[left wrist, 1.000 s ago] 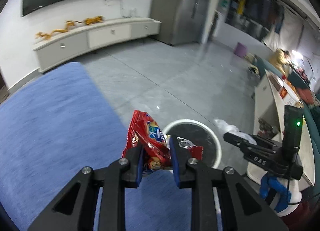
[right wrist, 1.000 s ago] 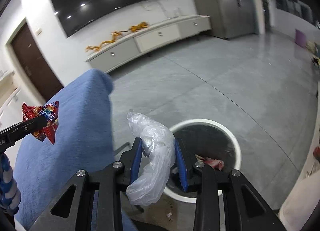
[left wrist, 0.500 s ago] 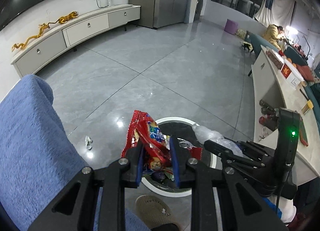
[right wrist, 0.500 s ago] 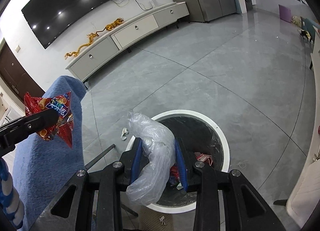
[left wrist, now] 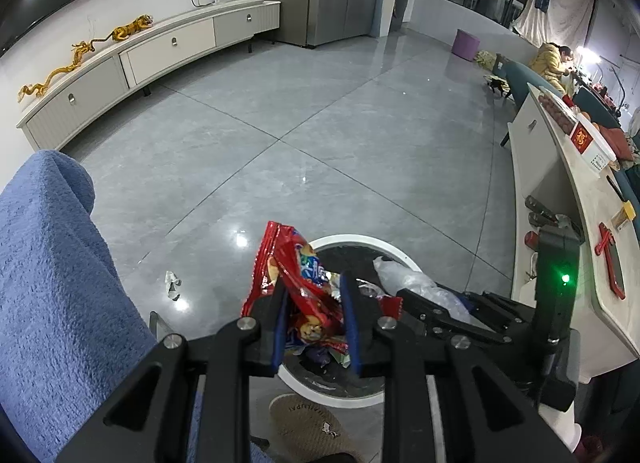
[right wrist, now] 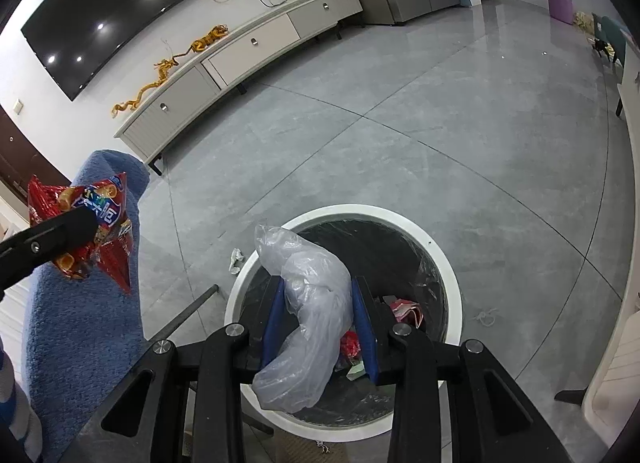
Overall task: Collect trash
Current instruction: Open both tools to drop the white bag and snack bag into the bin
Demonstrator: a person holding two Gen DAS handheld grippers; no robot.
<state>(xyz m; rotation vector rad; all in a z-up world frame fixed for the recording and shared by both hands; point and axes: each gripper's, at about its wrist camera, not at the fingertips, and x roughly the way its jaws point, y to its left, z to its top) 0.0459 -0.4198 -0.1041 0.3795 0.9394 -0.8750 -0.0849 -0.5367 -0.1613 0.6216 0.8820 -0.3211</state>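
My left gripper (left wrist: 314,311) is shut on a red snack wrapper (left wrist: 294,275) and holds it over the near left rim of a round white bin (left wrist: 352,241) with a black liner. The wrapper also shows at the left of the right wrist view (right wrist: 86,227). My right gripper (right wrist: 318,315) is shut on a crumpled clear plastic bag (right wrist: 312,303) and holds it over the bin (right wrist: 360,213). The bin holds several pieces of trash, among them a red one (right wrist: 406,309). The right gripper and its bag (left wrist: 416,287) show at the right of the left wrist view.
A blue towel-covered surface (left wrist: 52,283) fills the left. A small white scrap (left wrist: 173,285) lies on the grey tile floor left of the bin. A slipper (left wrist: 308,423) lies near the bin. A white counter (left wrist: 568,191) runs along the right. A long TV cabinet (left wrist: 140,59) stands far back.
Both grippers have moved forward and down toward the bin, off the blue surface. Each still grips its piece of trash.
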